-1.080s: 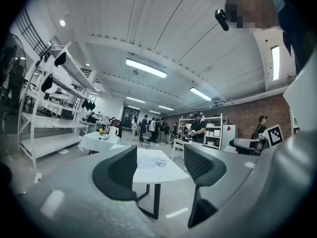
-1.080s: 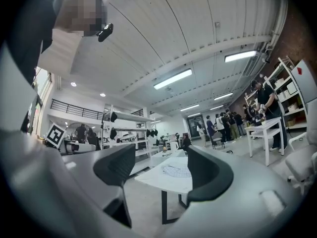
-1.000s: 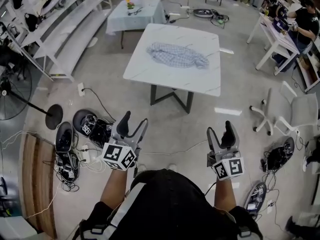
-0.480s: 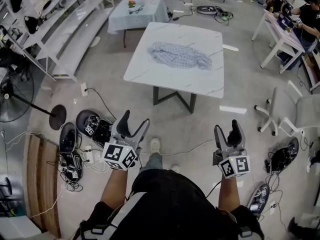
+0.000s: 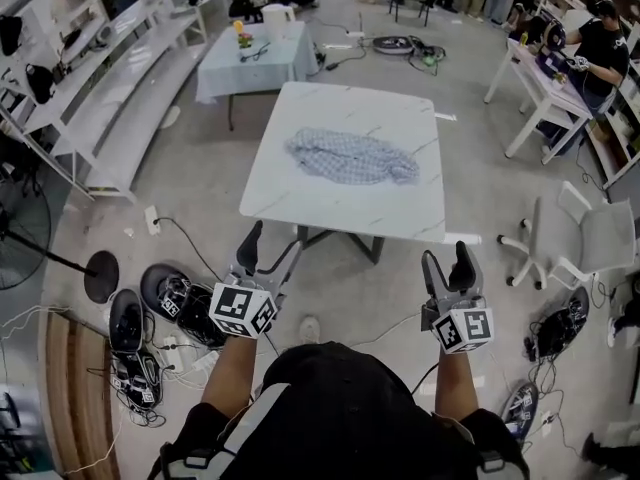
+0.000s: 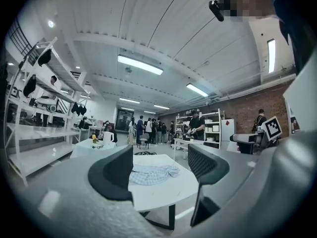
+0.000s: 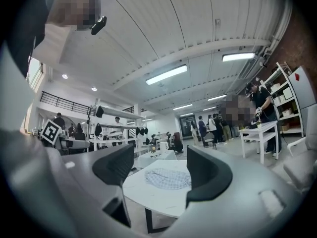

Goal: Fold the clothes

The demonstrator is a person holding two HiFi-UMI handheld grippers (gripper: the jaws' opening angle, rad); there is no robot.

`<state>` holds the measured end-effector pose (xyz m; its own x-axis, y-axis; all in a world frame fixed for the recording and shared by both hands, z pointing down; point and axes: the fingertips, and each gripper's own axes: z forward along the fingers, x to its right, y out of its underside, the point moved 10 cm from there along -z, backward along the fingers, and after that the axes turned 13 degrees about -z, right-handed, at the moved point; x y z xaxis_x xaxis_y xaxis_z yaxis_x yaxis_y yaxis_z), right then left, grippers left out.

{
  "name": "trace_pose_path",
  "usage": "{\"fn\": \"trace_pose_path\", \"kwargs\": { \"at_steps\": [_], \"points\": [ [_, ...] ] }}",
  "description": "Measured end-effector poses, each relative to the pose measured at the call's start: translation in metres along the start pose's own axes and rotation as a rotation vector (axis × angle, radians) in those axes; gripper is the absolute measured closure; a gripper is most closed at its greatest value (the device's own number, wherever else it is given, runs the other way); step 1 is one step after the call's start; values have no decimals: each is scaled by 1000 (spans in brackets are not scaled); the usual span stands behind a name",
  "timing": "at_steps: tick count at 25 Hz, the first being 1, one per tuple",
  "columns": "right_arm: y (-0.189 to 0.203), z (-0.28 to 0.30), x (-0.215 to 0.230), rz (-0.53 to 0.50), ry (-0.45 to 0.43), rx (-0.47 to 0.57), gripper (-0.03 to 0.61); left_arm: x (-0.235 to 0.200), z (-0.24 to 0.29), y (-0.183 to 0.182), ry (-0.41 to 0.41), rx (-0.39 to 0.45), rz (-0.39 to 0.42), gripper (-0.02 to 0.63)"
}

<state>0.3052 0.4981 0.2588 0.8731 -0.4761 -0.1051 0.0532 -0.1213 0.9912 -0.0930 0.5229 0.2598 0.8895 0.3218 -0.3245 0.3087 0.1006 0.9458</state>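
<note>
Approach step, I judge: the crumpled checked garment (image 5: 350, 158) lies on the white table (image 5: 290, 193), well ahead of both claws. The left claw (image 5: 272, 243) has just been opening its jaws, nothing between them; the right claw (image 5: 446, 256) gapes empty too. Next: close in and pick a garment edge. Grey floor (image 5: 200, 203), cables (image 5: 180, 333) beside the left claw, a chair (image 5: 592, 236) beyond the right.
</note>
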Motion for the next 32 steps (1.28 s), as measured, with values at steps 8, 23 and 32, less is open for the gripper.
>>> {"fn": "trace_pose_path", "kwargs": {
  "at_steps": [8, 23, 32],
  "points": [
    [6, 89, -20, -16, 1, -17, 200, -60, 50, -20, 19, -17, 38, 213],
    [39, 169, 6, -23, -3, -94, 208, -105, 131, 2, 11, -86, -4, 210],
    [80, 267, 79, -25, -117, -184, 249, -118, 223, 0, -70, -99, 2, 212]
  ]
}}
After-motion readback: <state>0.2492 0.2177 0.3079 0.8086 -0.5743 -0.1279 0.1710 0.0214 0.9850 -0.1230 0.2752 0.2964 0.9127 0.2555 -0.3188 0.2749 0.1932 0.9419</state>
